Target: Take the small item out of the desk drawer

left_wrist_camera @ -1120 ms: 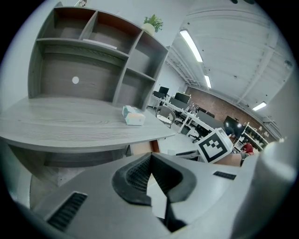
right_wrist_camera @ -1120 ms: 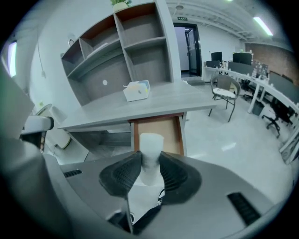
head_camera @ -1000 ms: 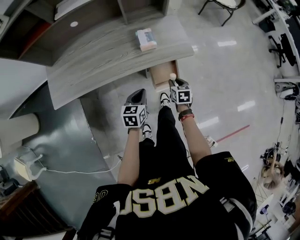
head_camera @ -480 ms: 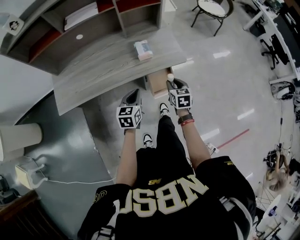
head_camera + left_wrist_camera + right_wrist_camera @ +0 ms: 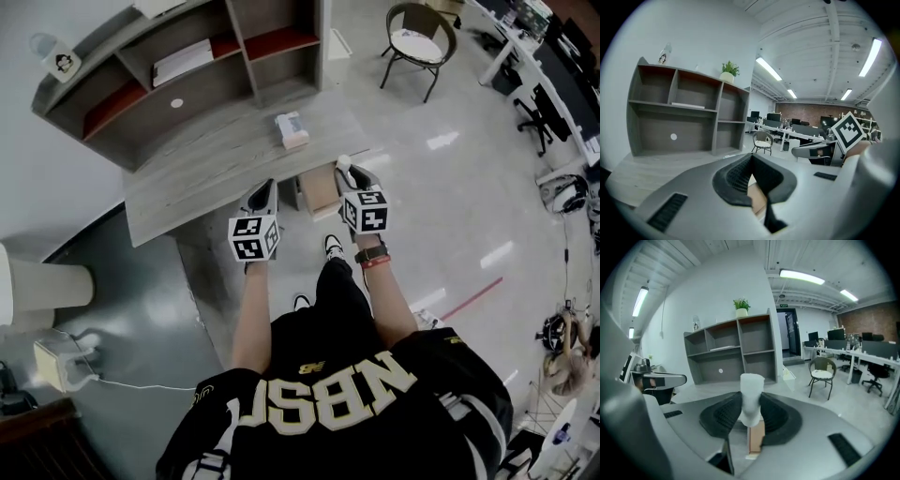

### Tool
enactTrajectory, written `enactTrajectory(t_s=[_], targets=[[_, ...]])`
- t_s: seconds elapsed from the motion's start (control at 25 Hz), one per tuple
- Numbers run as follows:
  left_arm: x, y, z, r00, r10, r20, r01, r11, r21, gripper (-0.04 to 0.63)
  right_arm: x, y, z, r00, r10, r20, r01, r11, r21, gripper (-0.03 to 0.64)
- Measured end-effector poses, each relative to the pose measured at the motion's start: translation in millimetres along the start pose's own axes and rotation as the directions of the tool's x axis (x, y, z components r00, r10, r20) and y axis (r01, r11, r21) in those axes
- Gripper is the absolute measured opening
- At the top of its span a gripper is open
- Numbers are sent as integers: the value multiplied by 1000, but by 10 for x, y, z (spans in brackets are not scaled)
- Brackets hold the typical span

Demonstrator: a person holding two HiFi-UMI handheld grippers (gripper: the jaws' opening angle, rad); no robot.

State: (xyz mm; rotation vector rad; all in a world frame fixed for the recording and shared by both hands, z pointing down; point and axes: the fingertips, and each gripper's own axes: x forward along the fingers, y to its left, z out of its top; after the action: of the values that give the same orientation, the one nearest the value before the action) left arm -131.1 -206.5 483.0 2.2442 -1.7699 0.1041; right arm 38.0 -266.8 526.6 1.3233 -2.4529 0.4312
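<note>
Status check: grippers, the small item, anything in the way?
Right gripper shut on small white item, out of the drawer. Left gripper shut, empty. Drawer open; nothing in the way.

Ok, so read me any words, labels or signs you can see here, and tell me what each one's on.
"NBS" plus one unclear letter, upside down: shirt.
Green sign over the door: too small to read.
Box on the desk: print blurred.
Left cube and right cube: patterns, no text.
</note>
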Motion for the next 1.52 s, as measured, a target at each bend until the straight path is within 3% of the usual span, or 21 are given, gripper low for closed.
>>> enactTrajectory(t_s=[0.4,0.84,1.08,1.52], targets=[[-242,-88,542,994,-15,113,5,996,91,6,-397,211,691,986,6,169,5,998,-68,130],[-486,-250,1073,970,-1,241,-30,992,123,6,-801,474,1229,947,33,321,16,989,-147,129],[-479,-304,1214,959,0,283,-39,990,133,6,-812,472,1326,945,53,323,-2,987,-158,124],[-293,-370,1247,957,-12,291,-27,992,127,6,-809,339,1467,934,49,353,13,985,-171,121]])
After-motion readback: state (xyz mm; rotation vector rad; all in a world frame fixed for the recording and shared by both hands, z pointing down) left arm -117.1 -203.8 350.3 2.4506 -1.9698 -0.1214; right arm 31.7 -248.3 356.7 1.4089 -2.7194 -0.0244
